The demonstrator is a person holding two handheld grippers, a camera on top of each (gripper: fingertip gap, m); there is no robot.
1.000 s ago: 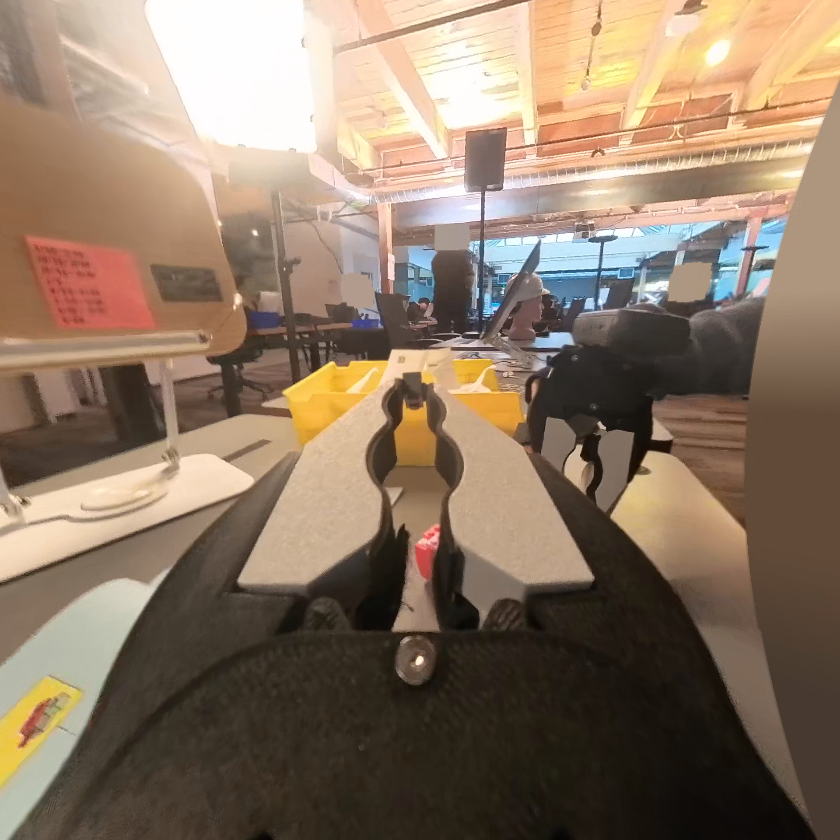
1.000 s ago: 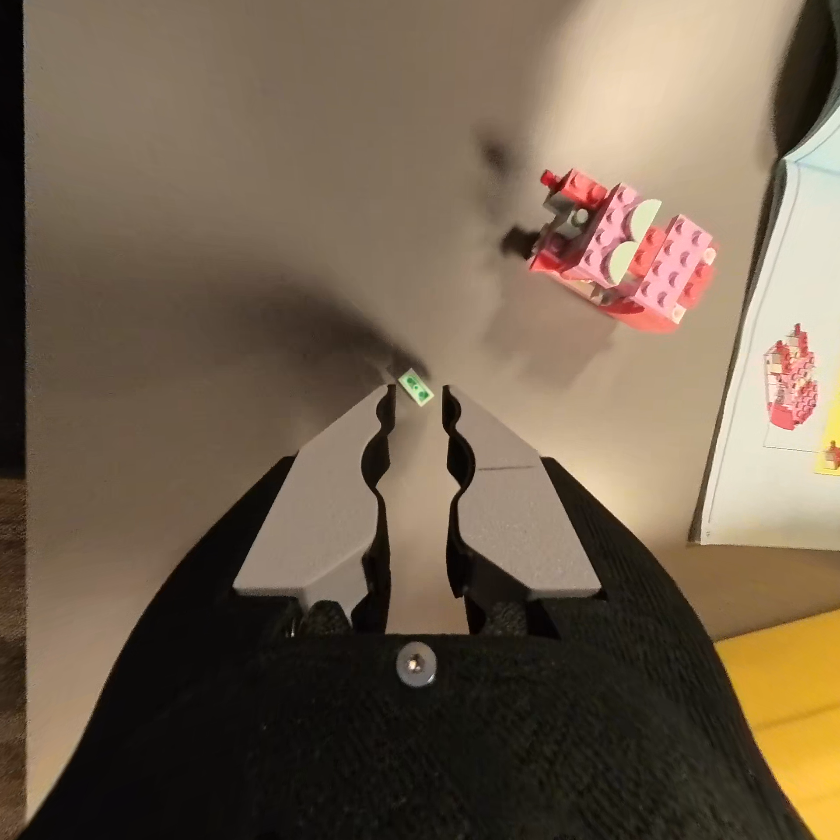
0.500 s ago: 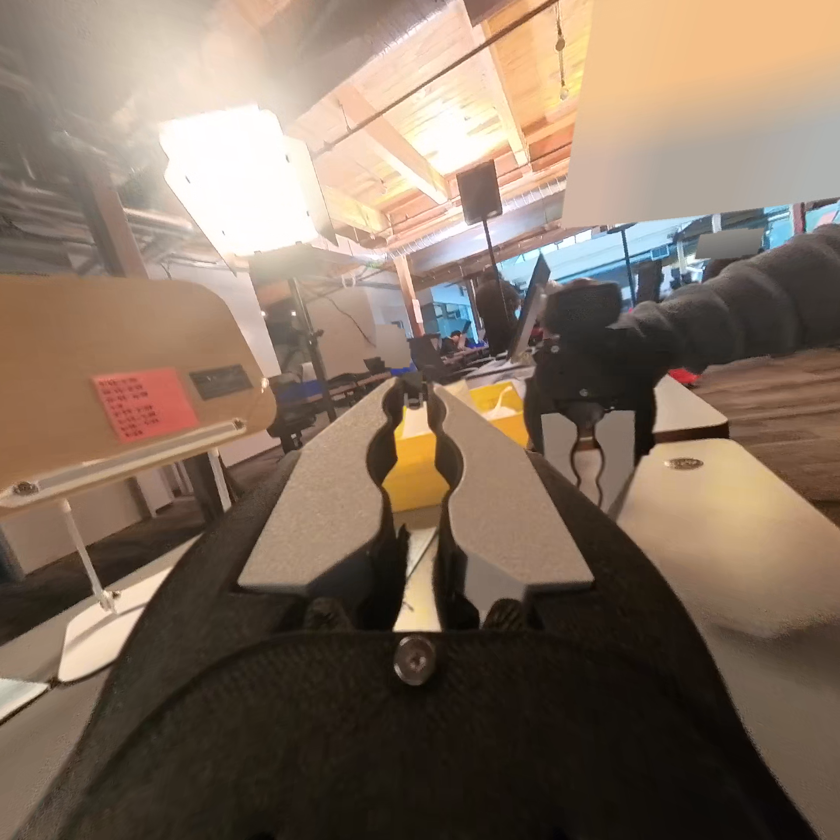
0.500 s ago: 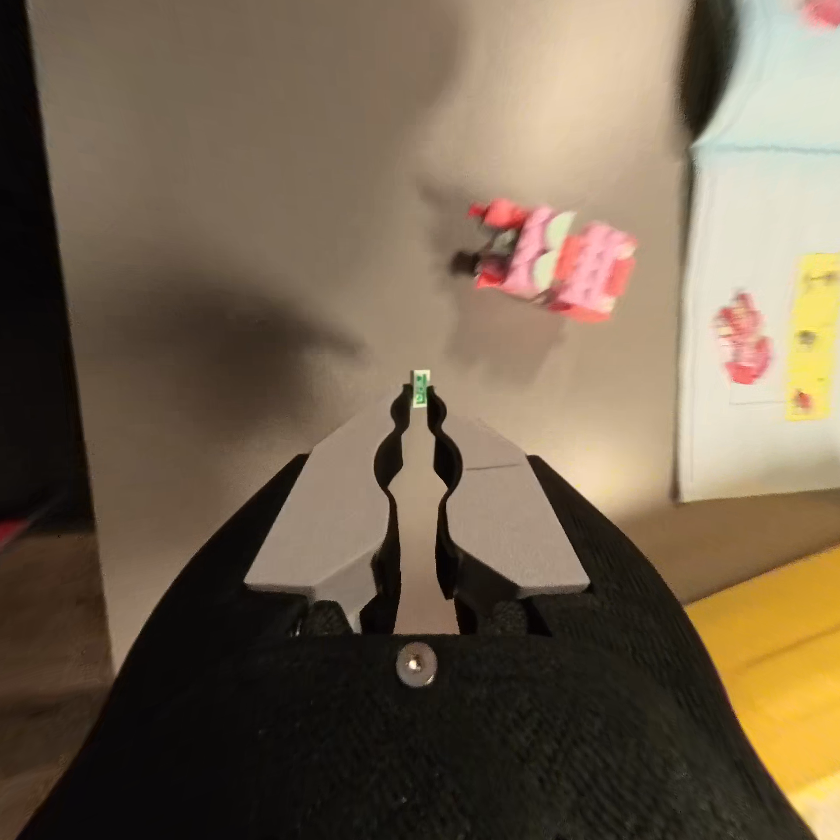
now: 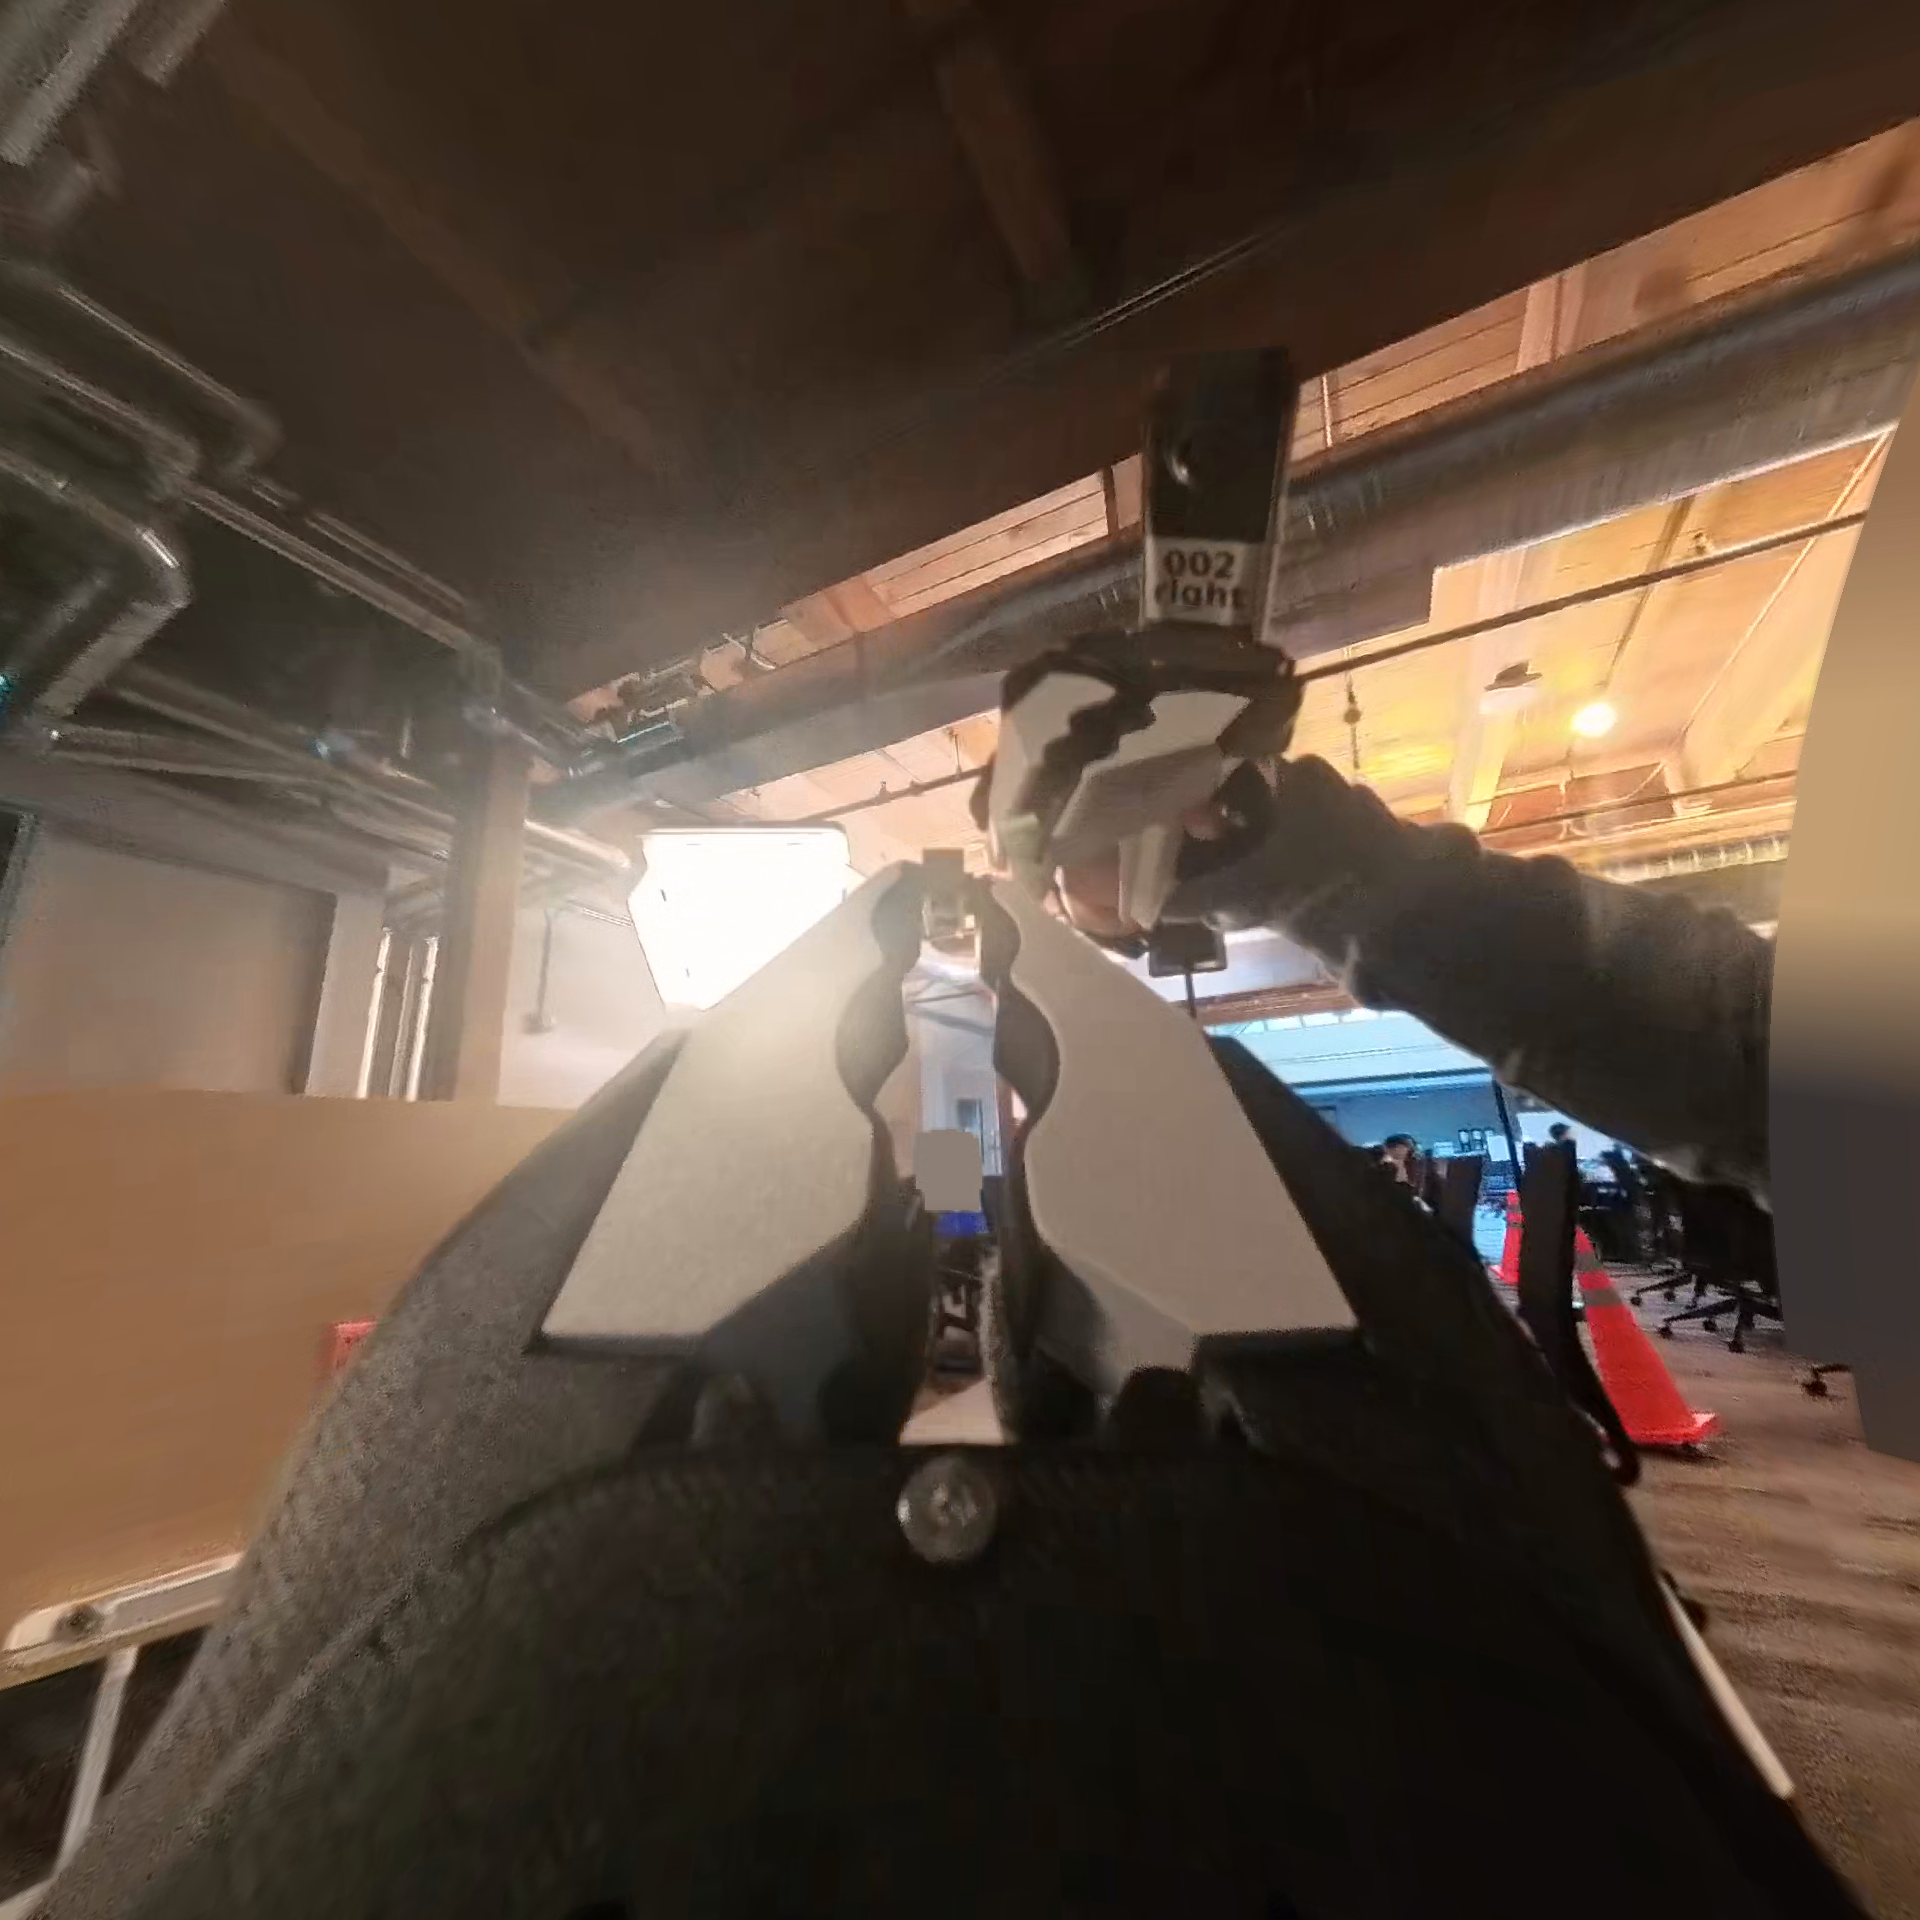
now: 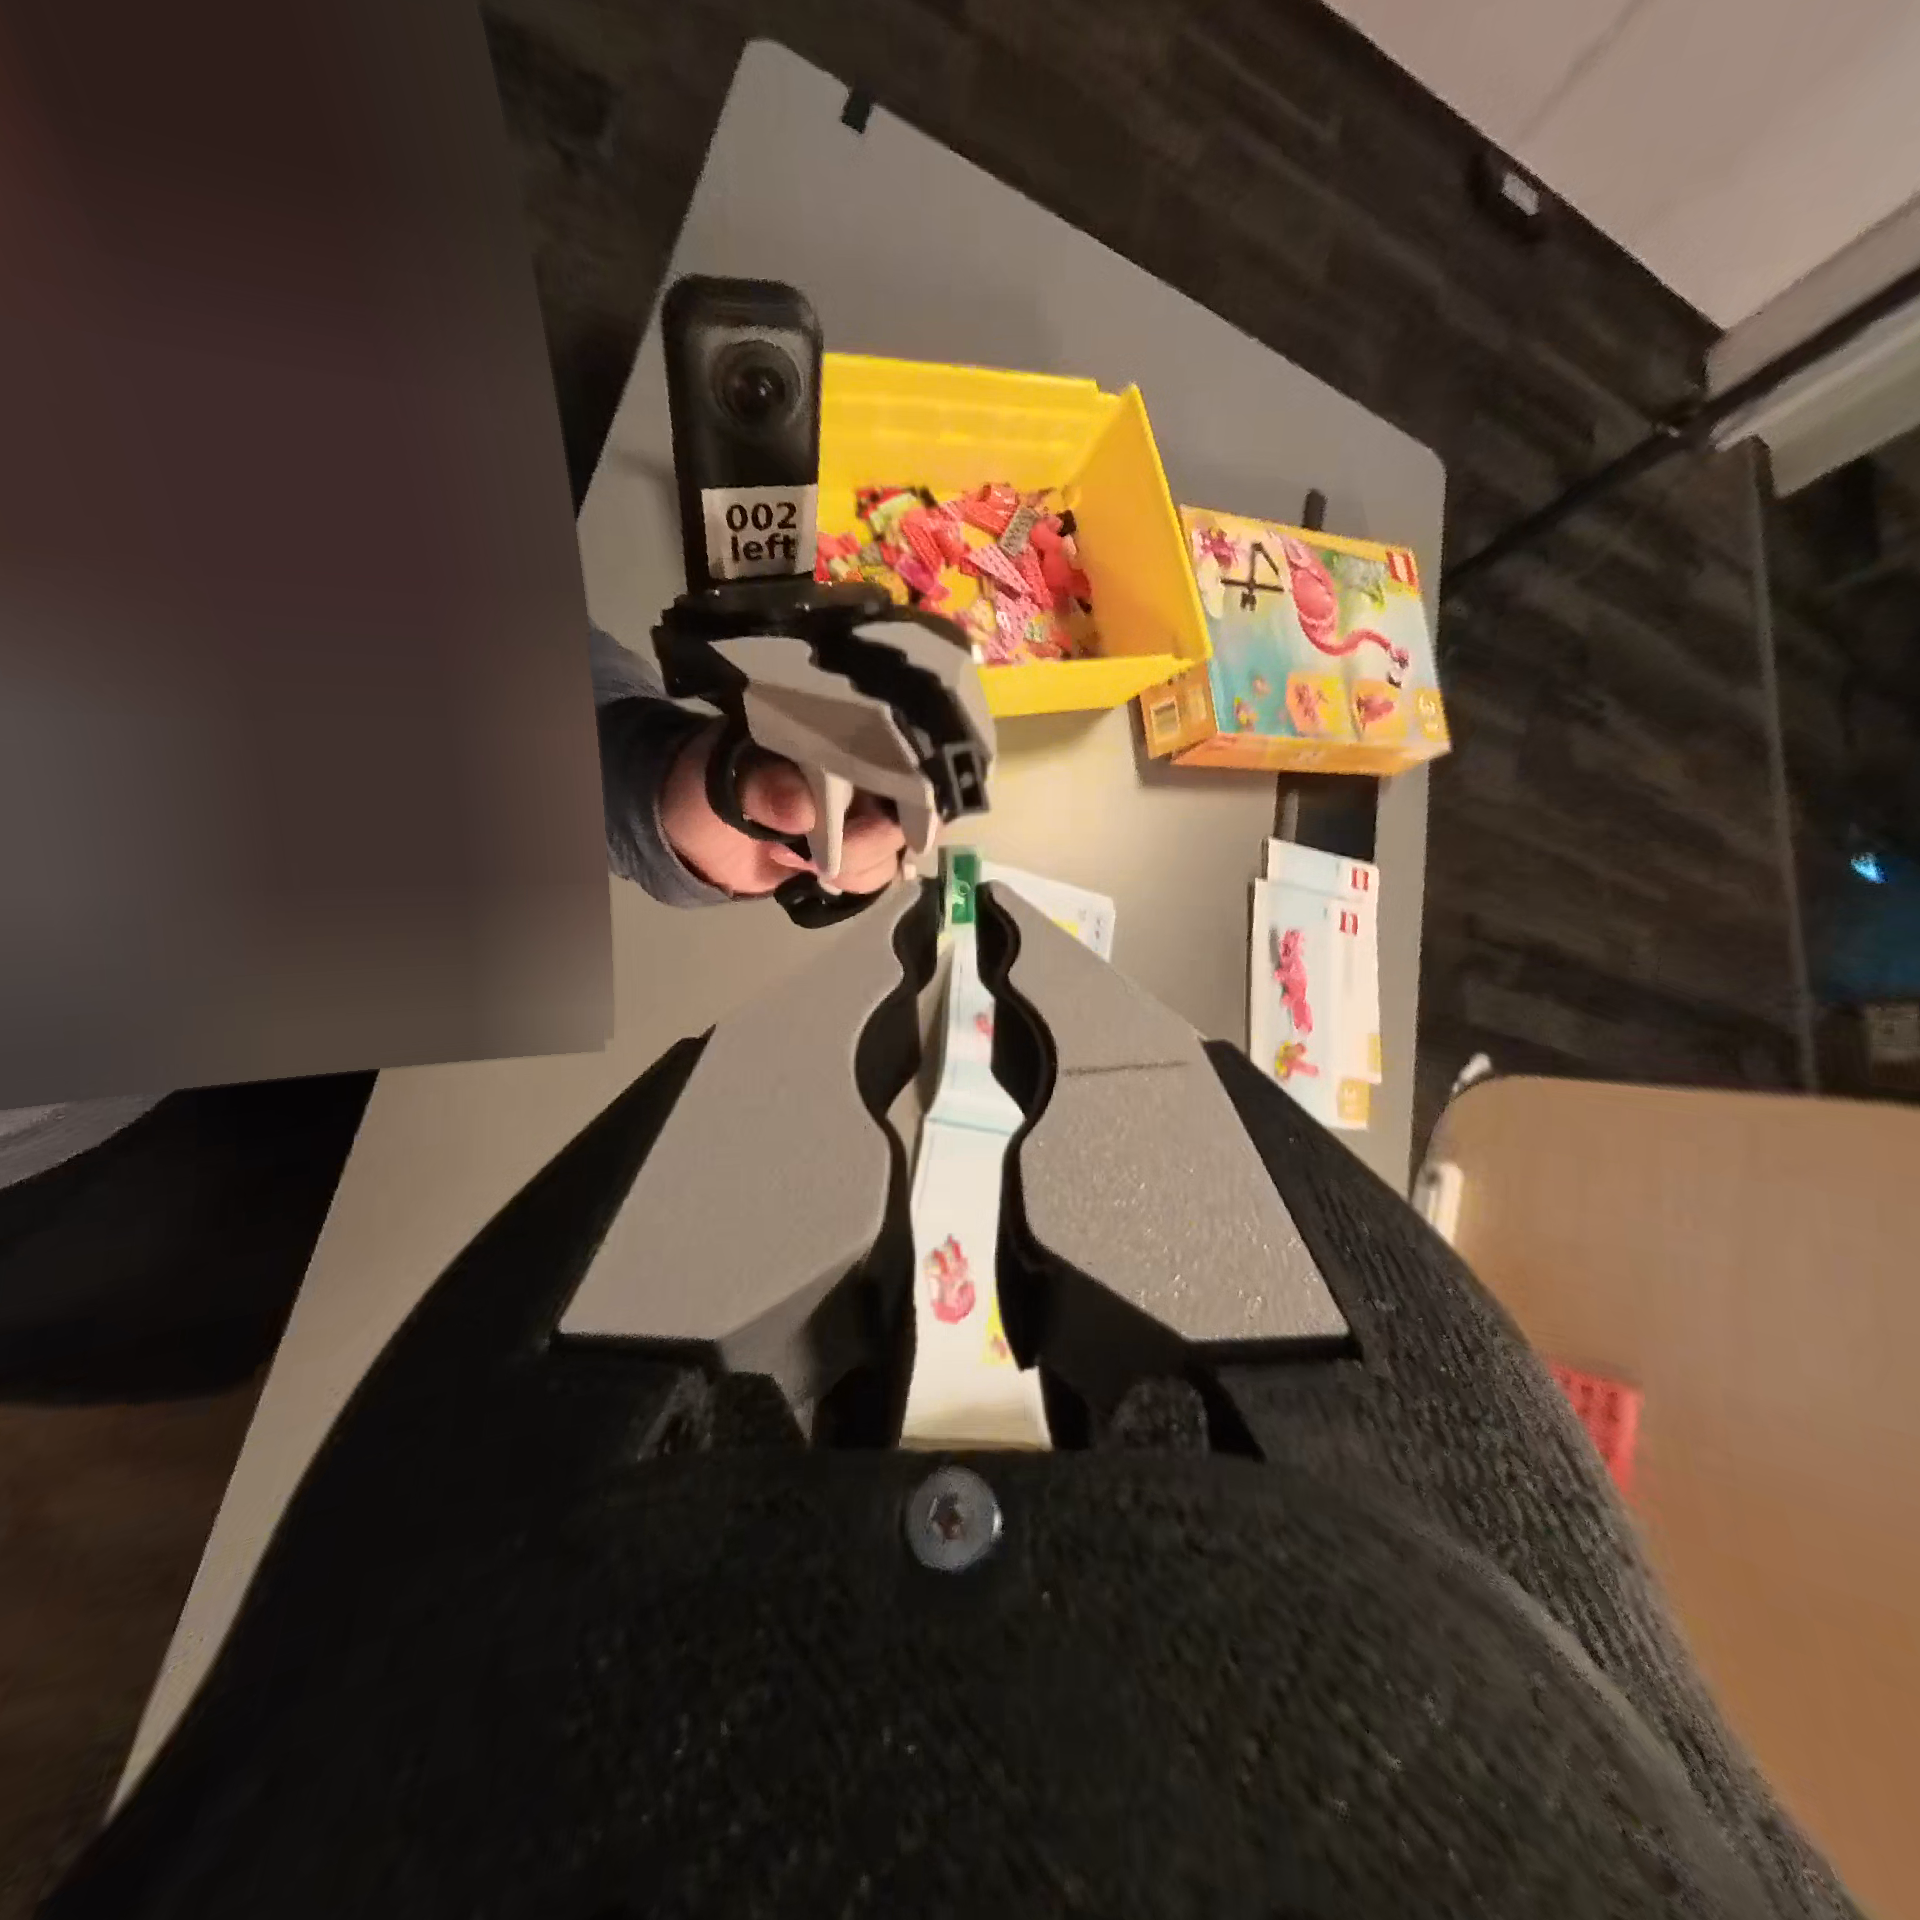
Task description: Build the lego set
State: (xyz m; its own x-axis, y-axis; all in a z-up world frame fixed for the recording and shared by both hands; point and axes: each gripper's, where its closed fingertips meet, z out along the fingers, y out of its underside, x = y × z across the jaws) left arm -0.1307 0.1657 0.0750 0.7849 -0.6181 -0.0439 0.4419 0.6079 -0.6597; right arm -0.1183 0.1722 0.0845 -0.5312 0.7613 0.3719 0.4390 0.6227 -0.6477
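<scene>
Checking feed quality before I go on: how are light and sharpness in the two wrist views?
Left wrist view: pointed up at a dark ceiling, a blown-out light panel glares behind the left hand-held gripper; edges smeared. Right wrist view: evenly lit, yellow bin fairly sharp, green piece at the fingertips soft, wide-angle bending.

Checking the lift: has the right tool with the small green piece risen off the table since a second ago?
Yes. The right tool has risen, its green piece held; the grey table lies farther below.

Both my grippers raised, tips nearly meeting.
Left gripper [image 5: 951,904] pinches a small dark brick; right gripper [image 6: 961,899] pinches a green piece.
</scene>
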